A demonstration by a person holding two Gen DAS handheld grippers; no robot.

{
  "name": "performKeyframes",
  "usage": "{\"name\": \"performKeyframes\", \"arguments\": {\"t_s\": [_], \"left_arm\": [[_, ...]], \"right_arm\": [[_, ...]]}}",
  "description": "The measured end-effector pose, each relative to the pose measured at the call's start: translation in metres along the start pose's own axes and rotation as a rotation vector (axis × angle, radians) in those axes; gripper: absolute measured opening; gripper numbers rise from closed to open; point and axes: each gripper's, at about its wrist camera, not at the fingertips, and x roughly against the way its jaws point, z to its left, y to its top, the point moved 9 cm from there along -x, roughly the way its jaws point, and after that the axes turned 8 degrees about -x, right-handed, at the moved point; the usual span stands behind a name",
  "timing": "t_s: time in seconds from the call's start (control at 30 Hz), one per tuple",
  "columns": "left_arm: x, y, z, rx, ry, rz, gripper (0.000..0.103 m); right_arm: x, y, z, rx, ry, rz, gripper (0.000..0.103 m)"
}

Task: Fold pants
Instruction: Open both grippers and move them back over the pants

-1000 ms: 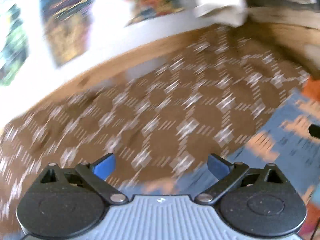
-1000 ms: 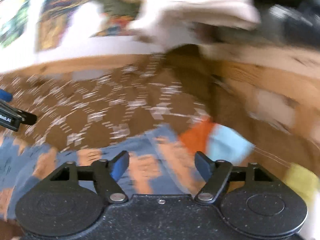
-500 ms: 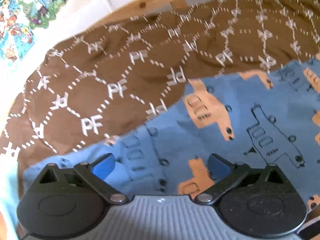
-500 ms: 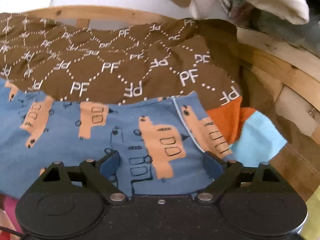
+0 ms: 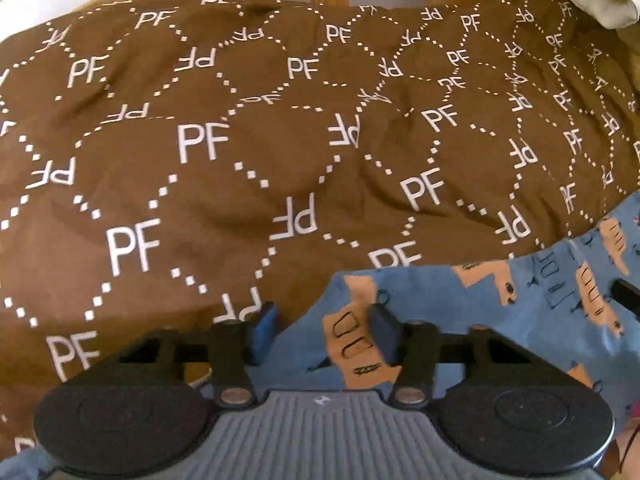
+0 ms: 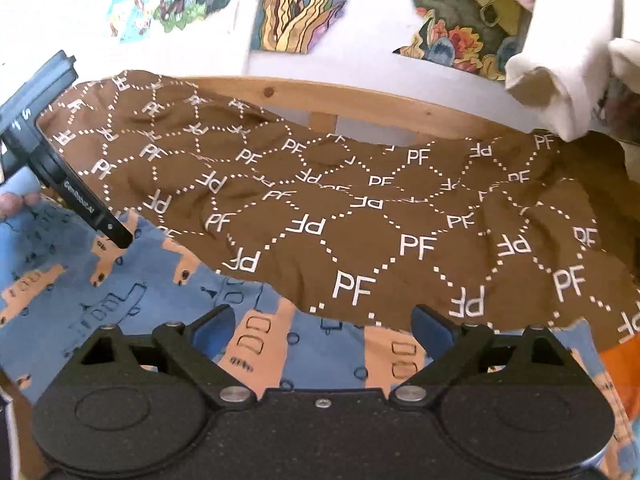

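Blue pants (image 5: 460, 320) printed with orange vehicles are spread on a brown bedspread (image 5: 240, 160), along its near side, in front of a wooden frame (image 6: 360, 100). The left gripper (image 5: 324, 328) is lowered onto the pants' far edge near a corner; its jaws have just been closing and stand half apart with a ridge of cloth between them, though whether the pads press on it cannot be told. The right gripper (image 6: 322, 326) is held over the same edge further right, jaws wide apart, nothing held. The cloth is judged thin, light, soft and limp; it is best taken at edge corners.
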Motion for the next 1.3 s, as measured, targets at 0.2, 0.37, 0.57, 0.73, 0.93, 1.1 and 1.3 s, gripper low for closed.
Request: {"name": "performKeyframes", "arguments": {"t_s": [0.2,0.37,0.57,0.73,0.93,1.1,1.3], "left_arm": [[0.000,0.007,-0.002,-0.056,0.107,0.004,0.009],[-0.006,0.004,0.006,0.021,0.119,0.025,0.009],[-0.002,0.006,0.003,-0.017,0.224,0.032,0.033],[0.022,0.008,-0.012,0.002,0.300,-0.015,0.080],[0.039,0.040,-0.075,-0.091,0.215,-0.124,0.099],[0.040,0.085,-0.170,-0.341,0.093,-0.167,0.101],[0.024,0.120,-0.278,-0.666,0.002,-0.140,0.101]], "right_arm": [[-0.032,-0.025,-0.040,0.021,-0.228,0.137,0.092],[-0.030,-0.026,-0.078,-0.047,-0.328,0.130,0.097],[-0.012,-0.025,-0.081,0.045,-0.401,0.088,0.097],[0.027,-0.018,-0.088,0.017,-0.425,0.026,0.102],[0.084,-0.021,-0.103,-0.143,-0.439,0.000,0.102],[0.102,-0.028,-0.117,-0.353,-0.339,0.003,0.102],[0.098,-0.046,-0.143,-0.623,-0.250,0.038,0.098]]}}
